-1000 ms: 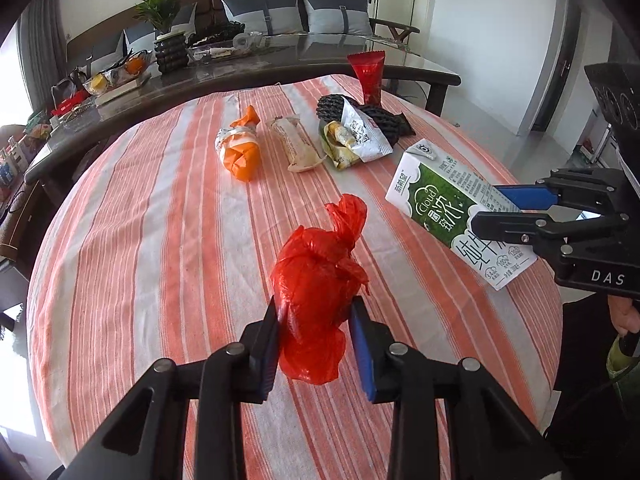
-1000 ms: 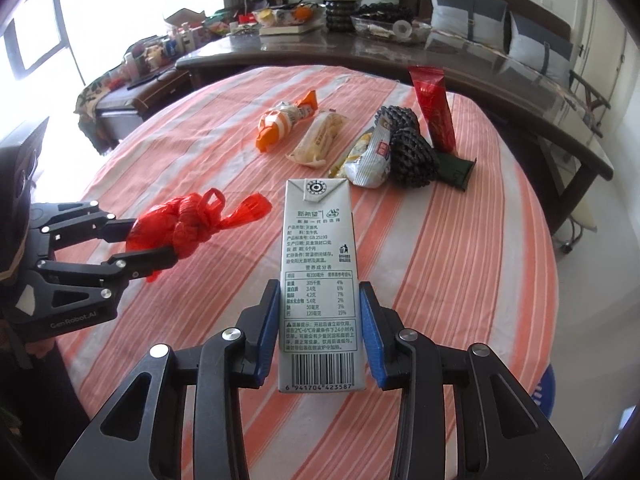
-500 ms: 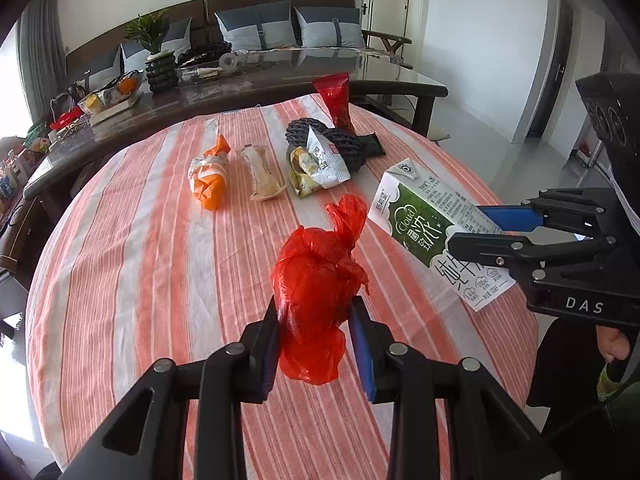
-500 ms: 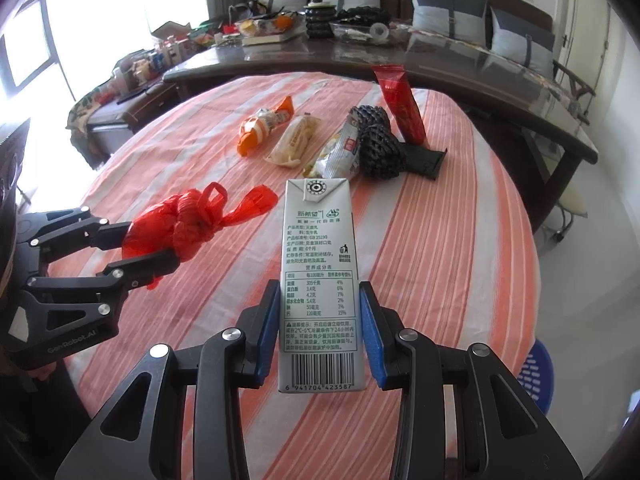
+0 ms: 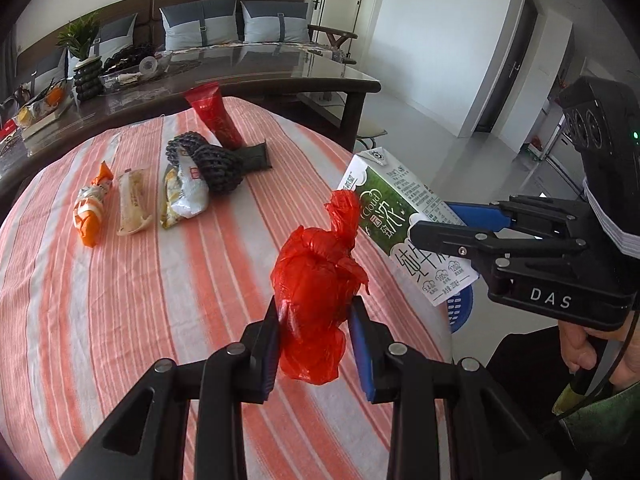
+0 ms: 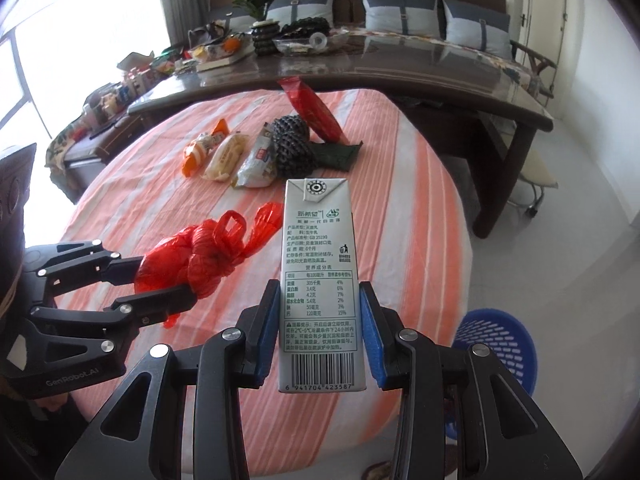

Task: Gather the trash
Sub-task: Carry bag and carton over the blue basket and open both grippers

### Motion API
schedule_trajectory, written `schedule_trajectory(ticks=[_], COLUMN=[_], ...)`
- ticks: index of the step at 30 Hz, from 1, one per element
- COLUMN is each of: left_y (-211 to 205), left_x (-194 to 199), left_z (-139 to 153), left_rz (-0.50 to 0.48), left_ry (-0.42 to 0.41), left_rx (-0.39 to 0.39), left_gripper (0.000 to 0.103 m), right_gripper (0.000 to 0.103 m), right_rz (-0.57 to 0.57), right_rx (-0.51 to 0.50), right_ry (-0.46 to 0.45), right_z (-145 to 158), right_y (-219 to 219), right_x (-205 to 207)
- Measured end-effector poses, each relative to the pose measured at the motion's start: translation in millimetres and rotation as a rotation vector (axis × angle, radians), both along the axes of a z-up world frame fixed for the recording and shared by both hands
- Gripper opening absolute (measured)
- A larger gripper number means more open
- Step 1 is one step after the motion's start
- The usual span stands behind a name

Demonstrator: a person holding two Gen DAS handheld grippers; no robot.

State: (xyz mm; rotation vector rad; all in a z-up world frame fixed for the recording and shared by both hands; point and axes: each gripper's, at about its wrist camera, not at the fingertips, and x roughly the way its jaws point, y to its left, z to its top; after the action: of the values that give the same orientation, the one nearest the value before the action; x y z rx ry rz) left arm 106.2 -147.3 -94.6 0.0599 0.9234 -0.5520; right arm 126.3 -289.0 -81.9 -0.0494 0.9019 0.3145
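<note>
Round counter (image 5: 120, 320) under an orange-and-white striped cloth, and the litter sits in a loose row at its far side. Take the black mesh bundle (image 5: 218, 162) as the marker: a red packet (image 5: 214, 120) leans up just behind it, a dark green packet (image 5: 256, 156) lies touching its right, and a white-and-yellow snack bag (image 5: 184, 196) is tucked against its left. Further left lie a pale wrapped bun (image 5: 132, 204), then an orange-and-white wrapper (image 5: 90, 212).

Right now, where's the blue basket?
In the right wrist view the blue basket sits on the floor at lower right, beside the table edge, just right of the held milk carton.
</note>
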Motion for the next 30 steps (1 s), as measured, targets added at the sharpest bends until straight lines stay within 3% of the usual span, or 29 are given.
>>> schedule_trajectory(ticks=[10, 17, 25, 30], left_y=[-121, -205, -258, -278], left_x=[17, 41, 72, 82], left_z=[-16, -48, -107, -129], left_rz=[-0.140, -0.180, -0.139, -0.135], left_ry=[0.085, 0.165, 0.275, 0.288], left_rx=[-0.049, -0.069, -0.092, -0.075], left_gripper=[0.032, 0.032, 0.032, 0.032], right_gripper=[0.038, 0.038, 0.038, 0.039], right_rz=[-0.240, -0.396, -0.490, -0.515], right_rx=[-0.046, -0.028, 0.074, 0.128], right_ry=[0.024, 0.121, 0.234, 0.282], right_z=[-8, -48, -105, -123], right_y=[-130, -220, -281, -297], right_x=[-2, 5, 16, 16])
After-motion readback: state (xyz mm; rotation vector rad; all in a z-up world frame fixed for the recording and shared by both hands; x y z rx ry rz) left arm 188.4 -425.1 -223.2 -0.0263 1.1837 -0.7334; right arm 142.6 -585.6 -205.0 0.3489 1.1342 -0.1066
